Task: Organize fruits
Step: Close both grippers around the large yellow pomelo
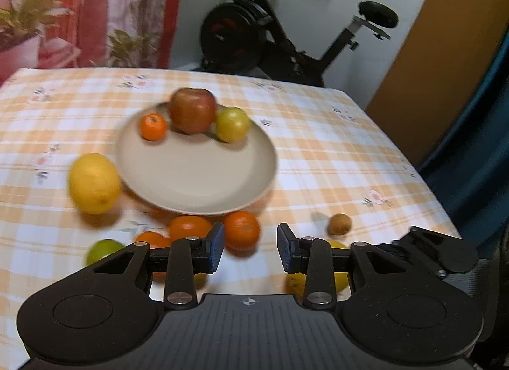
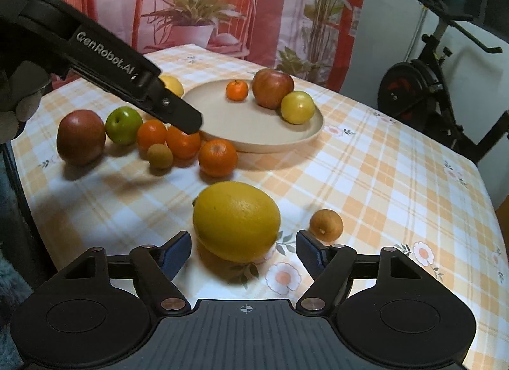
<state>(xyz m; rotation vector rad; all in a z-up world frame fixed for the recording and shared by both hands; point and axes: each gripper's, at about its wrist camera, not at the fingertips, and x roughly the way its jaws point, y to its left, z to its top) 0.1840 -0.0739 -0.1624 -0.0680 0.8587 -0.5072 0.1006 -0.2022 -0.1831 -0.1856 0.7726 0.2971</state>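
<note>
A: Why is the plate (image 2: pixel 313 129) in the upper middle of the right wrist view only partly filled?

B: It looks like the collecting spot. A red apple (image 2: pixel 272 88), a yellow-green fruit (image 2: pixel 297 106) and a small mandarin (image 2: pixel 237 89) sit on its far side, leaving the near half bare for the rest.

A: And the loose ones?

B: Clustered left of the plate: a dark apple (image 2: pixel 81 136), a green apple (image 2: pixel 123 124), oranges (image 2: pixel 218 157) and a small brown fruit (image 2: pixel 160 155). The lemon (image 2: pixel 235 220) lies alone at lower centre, with another small brown fruit (image 2: pixel 326 224) to its right.

A: What is the right gripper (image 2: pixel 243 250) doing?

B: Its jaws are spread, one either side of the lemon's near end, not pressing it. I'd judge it is lining up to pick that.

A: The left gripper (image 1: pixel 250 250)?

B: Apart too, though narrower, pinching nothing. In its own view an orange (image 1: pixel 241 230) sits just ahead of the left finger, at the plate's near edge; likely its target.
</note>
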